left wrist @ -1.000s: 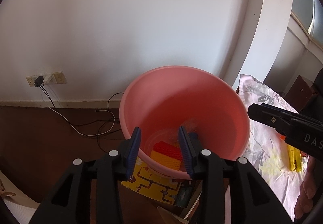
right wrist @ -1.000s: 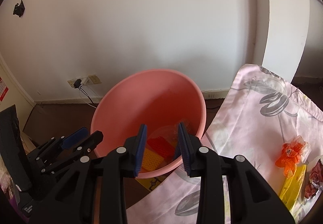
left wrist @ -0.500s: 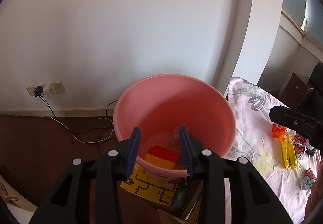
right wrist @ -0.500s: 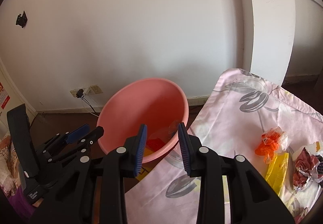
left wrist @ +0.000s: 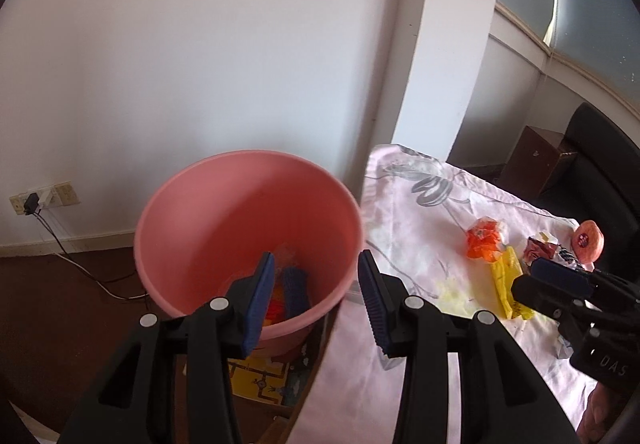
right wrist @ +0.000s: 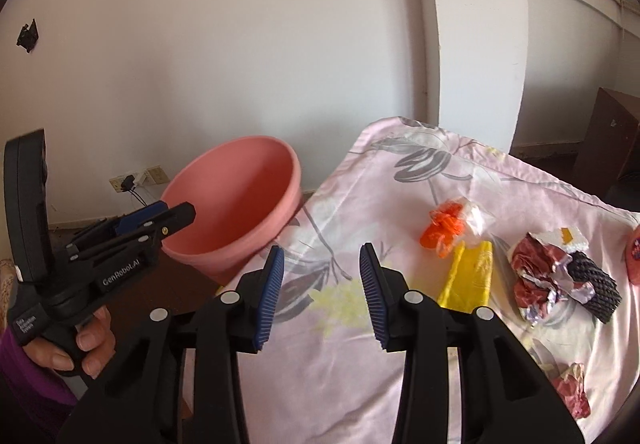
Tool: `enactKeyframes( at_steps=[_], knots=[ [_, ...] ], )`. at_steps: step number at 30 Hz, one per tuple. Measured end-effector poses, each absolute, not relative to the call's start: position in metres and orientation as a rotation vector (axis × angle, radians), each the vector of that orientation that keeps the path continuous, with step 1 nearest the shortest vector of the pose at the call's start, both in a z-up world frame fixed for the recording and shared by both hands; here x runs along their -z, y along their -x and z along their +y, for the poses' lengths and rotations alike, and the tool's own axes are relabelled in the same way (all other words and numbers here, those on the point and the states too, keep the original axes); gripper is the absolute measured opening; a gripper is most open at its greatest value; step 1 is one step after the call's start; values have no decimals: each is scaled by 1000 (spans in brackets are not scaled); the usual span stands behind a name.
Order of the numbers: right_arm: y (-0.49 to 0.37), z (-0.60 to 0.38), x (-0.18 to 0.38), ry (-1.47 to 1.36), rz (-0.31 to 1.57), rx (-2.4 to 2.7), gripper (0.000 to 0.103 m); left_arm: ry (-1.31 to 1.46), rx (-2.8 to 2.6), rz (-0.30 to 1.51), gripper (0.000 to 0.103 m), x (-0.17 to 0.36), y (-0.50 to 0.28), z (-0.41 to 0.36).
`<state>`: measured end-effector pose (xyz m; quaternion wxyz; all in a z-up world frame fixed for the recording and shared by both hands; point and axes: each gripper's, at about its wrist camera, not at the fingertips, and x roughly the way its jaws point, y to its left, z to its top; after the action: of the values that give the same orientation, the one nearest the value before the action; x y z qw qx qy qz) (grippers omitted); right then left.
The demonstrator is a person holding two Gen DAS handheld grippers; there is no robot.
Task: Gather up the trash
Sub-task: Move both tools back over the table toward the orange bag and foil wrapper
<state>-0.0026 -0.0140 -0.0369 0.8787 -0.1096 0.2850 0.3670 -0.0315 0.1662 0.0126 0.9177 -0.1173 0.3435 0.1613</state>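
While only the left wrist view looks into the smooth pink bucket (left wrist: 248, 228), where red and blue scraps, perhaps wrappers, lie, both the left gripper (left wrist: 316, 298) and right gripper (right wrist: 322, 294) are opening, empty; crinkled foil trash (right wrist: 540, 280) rests on the floral-clothed desk (right wrist: 360, 364).

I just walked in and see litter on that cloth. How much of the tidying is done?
Some is done: red, yellow and blue scraps lie in the pink bucket. Nothing is in hand; the left gripper and right gripper are both empty, jaws opening. Left on the flowered cloth: an orange wrapper, a yellow wrapper, crumpled red foil and more.
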Motion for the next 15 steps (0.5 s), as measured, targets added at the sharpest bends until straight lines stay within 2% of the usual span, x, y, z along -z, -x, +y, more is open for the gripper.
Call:
enactKeyframes(
  at_steps=[4, 7, 15],
  knots=[
    [7, -44, 42, 245, 571, -693, 40, 219, -235, 717, 42, -11, 16, 137],
    [8, -76, 48, 227, 566, -627, 40, 194, -164, 727, 47, -9, 6, 113],
    [5, -170, 60, 99, 576, -445, 40, 138, 0, 784, 47, 1, -18, 59]
  ],
)
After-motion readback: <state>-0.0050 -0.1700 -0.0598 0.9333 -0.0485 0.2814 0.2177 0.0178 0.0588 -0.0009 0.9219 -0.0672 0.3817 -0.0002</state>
